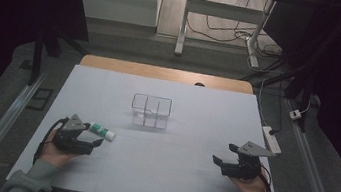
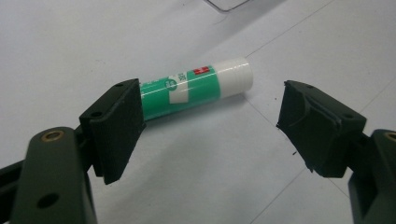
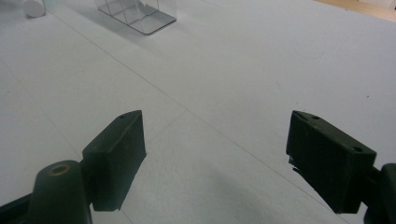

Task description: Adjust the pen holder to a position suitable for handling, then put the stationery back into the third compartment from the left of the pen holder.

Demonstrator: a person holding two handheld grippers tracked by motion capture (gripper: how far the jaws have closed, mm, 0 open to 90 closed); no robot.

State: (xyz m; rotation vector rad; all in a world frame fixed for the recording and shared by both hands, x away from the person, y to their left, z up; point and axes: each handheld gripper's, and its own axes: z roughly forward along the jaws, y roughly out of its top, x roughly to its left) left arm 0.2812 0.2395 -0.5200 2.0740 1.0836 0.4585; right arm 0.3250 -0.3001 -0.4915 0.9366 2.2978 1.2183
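Counting: one glue stick [image 1: 102,131] lying on the tabletop [image 1: 188,174], one clear box [image 1: 150,111].
Left tongs [image 2: 208,116]: gaping open around the stick.
Right tongs [image 3: 215,158]: gaping open, holding nothing.
Left gripper view: revealing the stick's red label mark.

Dim room, grey floor [image 1: 130,45], white desk legs [image 1: 184,22]

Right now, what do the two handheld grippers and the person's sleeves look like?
Both are black. The left gripper and right gripper each carry a grey three-cornered plate on top and end in two blocky, flat-faced jaws with small screw holes; a brass-coloured rivet sits at the jaw pivots. A thin black cable loops beside each hand. The left sleeve is grey-green with a ribbed cuff.
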